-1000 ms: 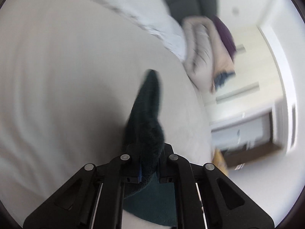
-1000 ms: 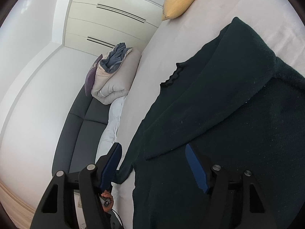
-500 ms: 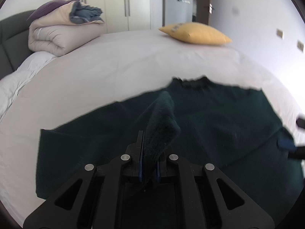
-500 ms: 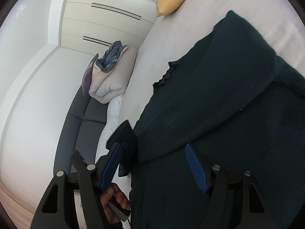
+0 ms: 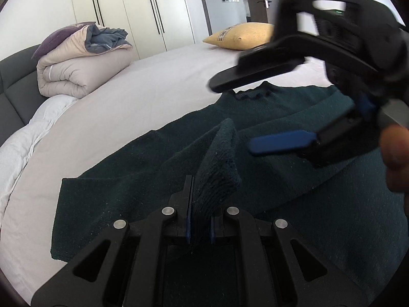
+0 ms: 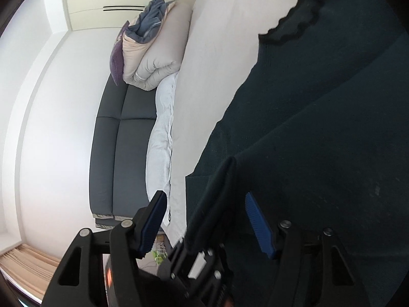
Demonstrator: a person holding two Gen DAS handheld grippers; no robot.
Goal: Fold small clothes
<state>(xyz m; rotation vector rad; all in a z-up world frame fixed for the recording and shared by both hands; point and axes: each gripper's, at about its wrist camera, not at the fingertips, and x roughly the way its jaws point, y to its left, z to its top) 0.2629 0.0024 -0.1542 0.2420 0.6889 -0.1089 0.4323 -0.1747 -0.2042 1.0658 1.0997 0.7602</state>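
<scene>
I see a bed (image 5: 158,94) with a pale sheet filling the middle of my left view; a dark green sweater (image 5: 294,117) lies spread on it at lower right; a rolled beige duvet (image 5: 84,69) sits upper left; a yellow pillow (image 5: 242,35) rests at top centre; white bedding (image 5: 30,138) bunches along the left edge.

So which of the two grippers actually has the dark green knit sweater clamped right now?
The left gripper: its jaws are shut on a raised fold of the dark green knit sweater. The right gripper has just been closing, but its blue pads stand apart from the fold between them.
</scene>
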